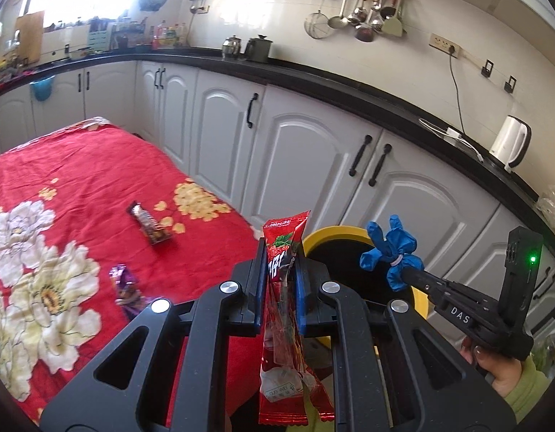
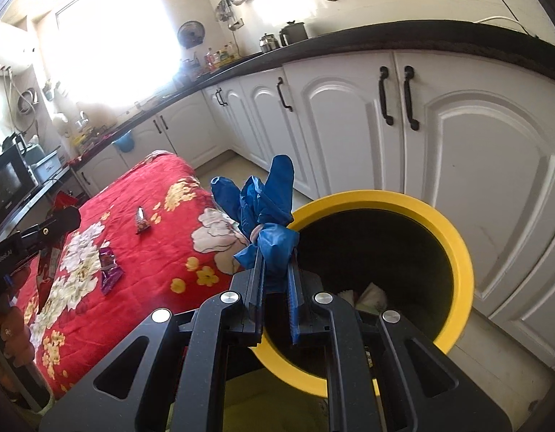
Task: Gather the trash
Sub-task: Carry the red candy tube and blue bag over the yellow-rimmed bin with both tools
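Red wrapper (image 1: 290,327): lower print partly legible only. Yellow-rimmed bin (image 2: 454,237): near rim hidden behind gripper frame; pale contents too dim to identify. Brown wrapper (image 2: 142,220): label too small to read

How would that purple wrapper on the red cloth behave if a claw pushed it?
The purple wrapper looks crinkled and thin, so it is probably floppy and very light. Lying flat on the soft flowered cloth, it would likely slide or crumple rather than roll, and may buckle before lifting.

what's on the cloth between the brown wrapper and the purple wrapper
Nothing: only bare red floral cloth separates the brown wrapper from the purple wrapper. Both wrist views show it, the right wrist view most plainly.
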Motion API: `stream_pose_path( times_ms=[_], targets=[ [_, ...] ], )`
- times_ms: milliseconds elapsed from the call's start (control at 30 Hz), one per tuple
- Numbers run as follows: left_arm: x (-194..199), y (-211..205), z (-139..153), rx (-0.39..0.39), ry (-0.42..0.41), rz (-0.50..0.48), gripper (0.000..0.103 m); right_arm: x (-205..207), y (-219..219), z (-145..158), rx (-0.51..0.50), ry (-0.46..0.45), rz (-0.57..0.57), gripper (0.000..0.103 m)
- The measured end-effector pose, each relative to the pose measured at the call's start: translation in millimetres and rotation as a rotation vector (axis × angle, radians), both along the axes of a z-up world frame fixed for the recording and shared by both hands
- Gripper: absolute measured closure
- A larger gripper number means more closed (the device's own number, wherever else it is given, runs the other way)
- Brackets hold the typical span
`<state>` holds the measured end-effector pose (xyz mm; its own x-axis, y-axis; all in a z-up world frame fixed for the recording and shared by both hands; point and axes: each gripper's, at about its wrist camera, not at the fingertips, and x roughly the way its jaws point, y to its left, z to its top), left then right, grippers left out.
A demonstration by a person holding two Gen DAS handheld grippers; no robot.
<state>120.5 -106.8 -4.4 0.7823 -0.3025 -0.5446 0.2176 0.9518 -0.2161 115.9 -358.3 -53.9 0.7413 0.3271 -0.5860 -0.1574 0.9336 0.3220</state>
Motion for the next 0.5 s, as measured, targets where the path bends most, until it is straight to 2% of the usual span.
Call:
stream_pose_path(
  times_ms=[500],
  targets=[
    [15.2, -47.3, -11.9, 0.032, 0.013, -0.095, 0.095, -8.4, -28.8, -9.6, -0.004, 0.019, -0.063, 0.093]
  ],
)
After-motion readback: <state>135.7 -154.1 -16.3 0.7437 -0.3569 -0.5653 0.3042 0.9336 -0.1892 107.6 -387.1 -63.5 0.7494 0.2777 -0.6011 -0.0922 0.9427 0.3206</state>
